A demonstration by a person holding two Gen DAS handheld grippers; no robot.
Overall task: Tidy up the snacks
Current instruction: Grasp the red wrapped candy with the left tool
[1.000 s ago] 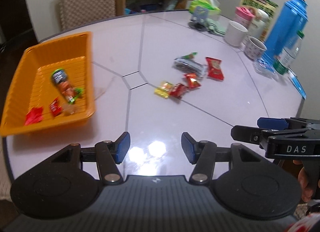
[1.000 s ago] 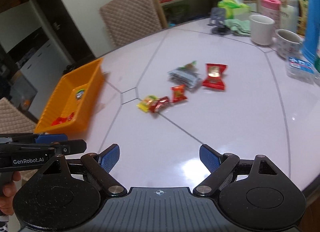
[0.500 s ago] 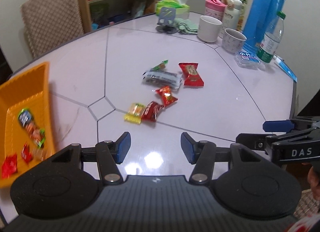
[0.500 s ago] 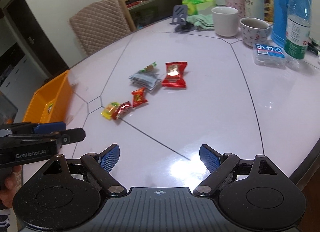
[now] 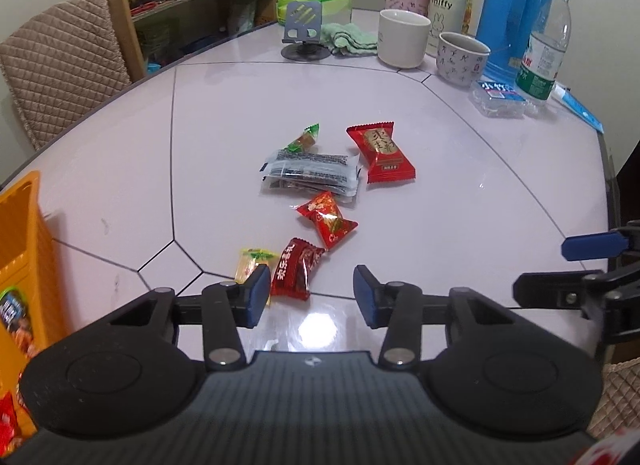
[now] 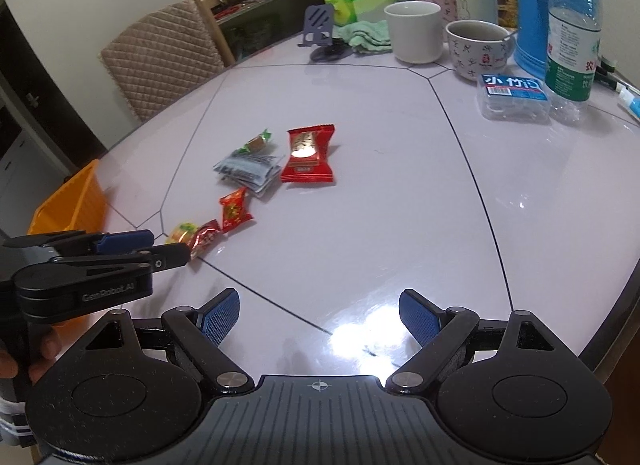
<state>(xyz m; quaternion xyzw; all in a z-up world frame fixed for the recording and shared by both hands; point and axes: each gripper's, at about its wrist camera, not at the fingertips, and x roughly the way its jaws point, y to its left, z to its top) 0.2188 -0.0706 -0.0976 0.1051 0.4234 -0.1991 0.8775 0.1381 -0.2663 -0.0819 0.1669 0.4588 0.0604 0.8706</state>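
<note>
Several wrapped snacks lie mid-table: a yellow candy point(image 5: 250, 263), a dark red candy point(image 5: 295, 269), a red candy point(image 5: 327, 219), a clear pack with dark contents point(image 5: 310, 173), a small green-tipped candy point(image 5: 305, 139) and a large red packet point(image 5: 381, 153). My left gripper point(image 5: 308, 296) is open and empty, just short of the dark red and yellow candies. The orange basket point(image 5: 24, 249) at the left edge holds snacks. My right gripper point(image 6: 319, 315) is open and empty over bare table; the snack row point(image 6: 234, 209) lies ahead to its left.
Along the back right stand a white mug point(image 5: 402, 43), a patterned cup point(image 5: 462, 57), a blue thermos point(image 5: 516, 5), a water bottle point(image 5: 546, 53), a clear box point(image 5: 498, 99), a phone stand point(image 5: 300, 31) and a green cloth point(image 5: 350, 39). A quilted chair point(image 5: 56, 81) stands behind left.
My left gripper has swung right, away from the orange basket, and closed in on the snack row. My right gripper has also turned right and moved forward. Both stay open.
</note>
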